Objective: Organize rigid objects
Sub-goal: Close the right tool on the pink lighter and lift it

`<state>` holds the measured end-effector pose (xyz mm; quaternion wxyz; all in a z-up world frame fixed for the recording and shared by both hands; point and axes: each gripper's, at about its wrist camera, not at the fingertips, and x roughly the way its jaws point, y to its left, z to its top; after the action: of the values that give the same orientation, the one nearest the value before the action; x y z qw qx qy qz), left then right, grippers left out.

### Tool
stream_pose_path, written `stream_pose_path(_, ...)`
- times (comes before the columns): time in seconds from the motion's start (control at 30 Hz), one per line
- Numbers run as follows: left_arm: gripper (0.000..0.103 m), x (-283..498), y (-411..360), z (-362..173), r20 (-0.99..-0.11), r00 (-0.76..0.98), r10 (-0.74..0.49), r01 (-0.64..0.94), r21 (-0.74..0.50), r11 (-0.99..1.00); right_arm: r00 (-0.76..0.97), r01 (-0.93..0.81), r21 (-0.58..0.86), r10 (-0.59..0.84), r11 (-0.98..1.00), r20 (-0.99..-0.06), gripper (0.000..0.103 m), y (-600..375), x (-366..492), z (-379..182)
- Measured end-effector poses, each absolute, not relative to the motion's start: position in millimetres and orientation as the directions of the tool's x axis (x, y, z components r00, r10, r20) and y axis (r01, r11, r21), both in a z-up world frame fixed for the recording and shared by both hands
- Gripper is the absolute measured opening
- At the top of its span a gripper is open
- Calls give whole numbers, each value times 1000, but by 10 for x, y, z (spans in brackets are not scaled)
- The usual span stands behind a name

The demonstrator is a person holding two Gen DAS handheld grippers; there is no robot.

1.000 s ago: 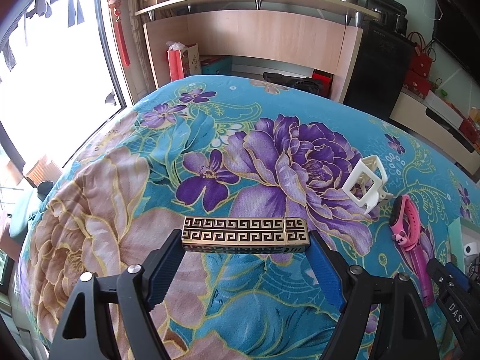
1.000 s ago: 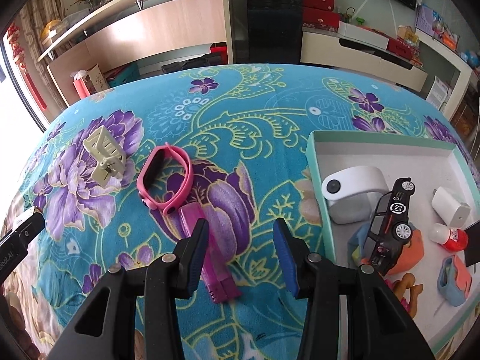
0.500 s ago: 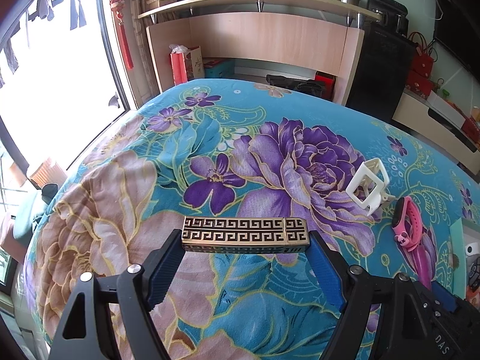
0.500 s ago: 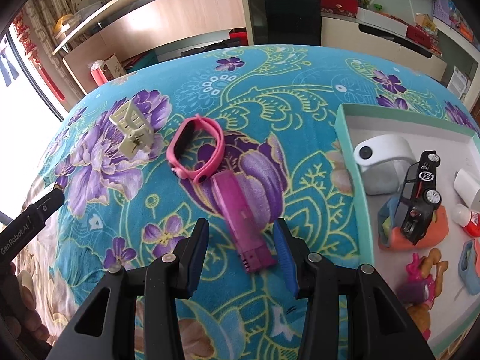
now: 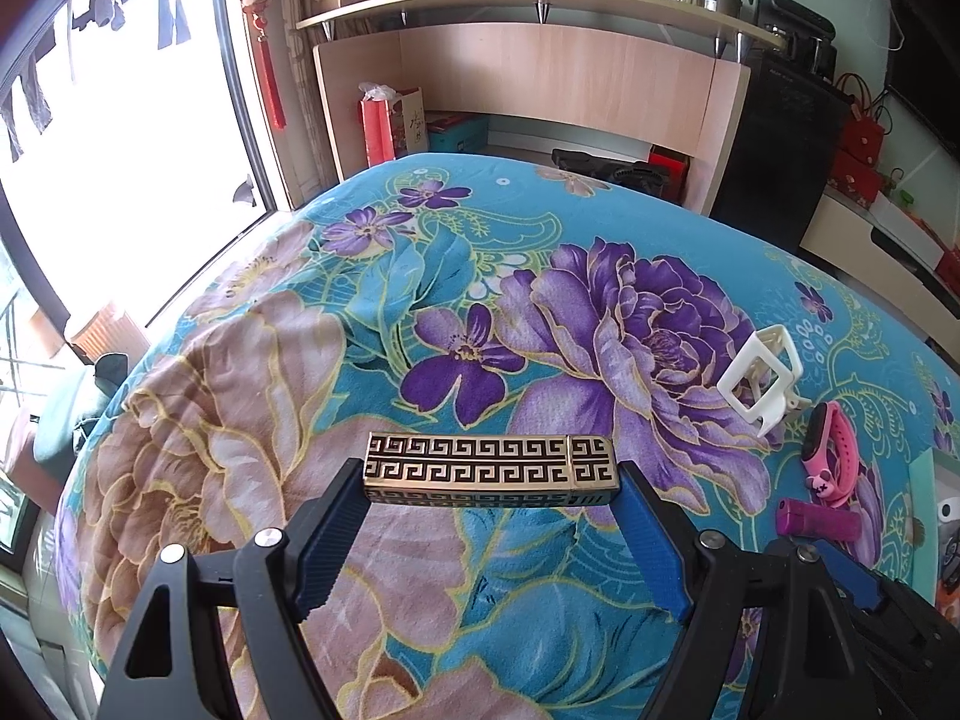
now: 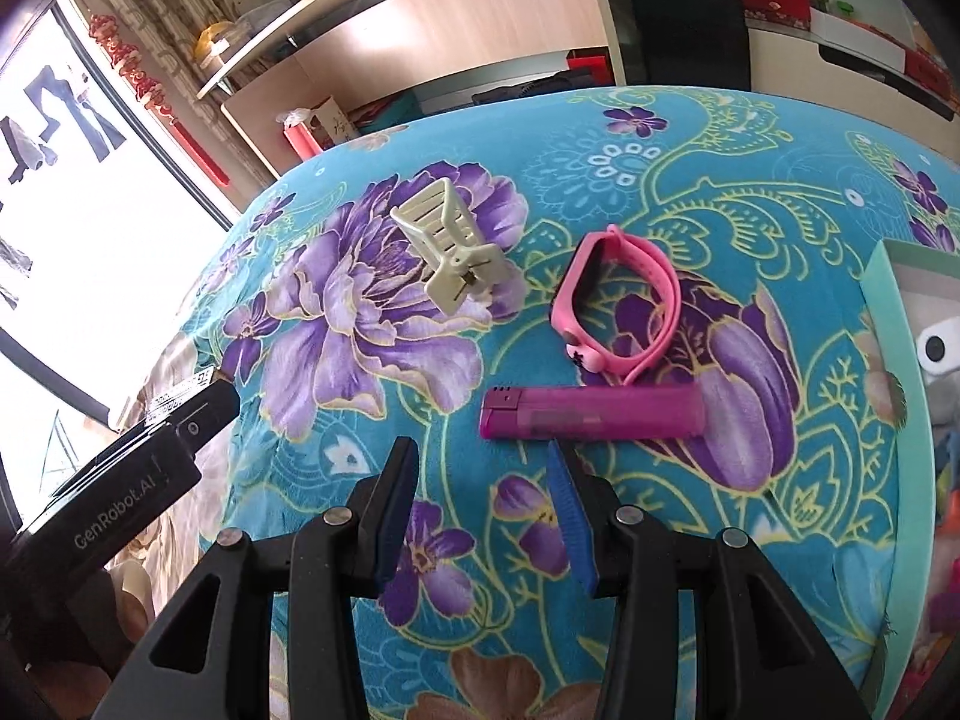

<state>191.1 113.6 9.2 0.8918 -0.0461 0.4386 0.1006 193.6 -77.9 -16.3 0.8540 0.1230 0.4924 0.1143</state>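
Left gripper carrying patterned bar; right gripper empty above lighter.

Left wrist view: left gripper (image 5: 489, 495) pitched downward over the floral blanket (image 5: 300, 372), pads clamped on both ends of a gold-and-black key-pattern bar (image 5: 489, 468), held crosswise clear of the fabric. Right of the bar: white hair claw (image 5: 762, 381), pink wristband (image 5: 831, 447), purple lighter (image 5: 819, 519). Wooden shelf unit (image 5: 540, 78) beyond the bar, window at left.
Right wrist view: right gripper (image 6: 483, 471) angled down, jaws narrow, nothing between them. Lighter lies sideways just beyond its tips; wristband touching the lighter's far side, claw further left. Teal tray (image 6: 879, 324) right of the lighter.
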Motion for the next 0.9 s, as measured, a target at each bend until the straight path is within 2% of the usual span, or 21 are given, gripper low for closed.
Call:
stream_pose_path(0.17,83,1913,1119,96,-791,596,139,-214,11,977,525,-55,189,189,980,-830,47,-889,1844,-77)
stream_pose_path(0.3,83,1919,1109,90,-793,593,142,-214,16,977,542,-3,167,142,986,-828,76,-1032,1838,-85)
stream_pose_path(0.5,83,1937,1099,47,-804,576,145,-212,24,977,540,15,190,152,982,-828,82,-1052,1898,-166)
stream_pose_path(0.9,83,1954,1106,14,-812,565,149,-214,31,976,549,4,136,111,991,-828,83,-888,2041,-241)
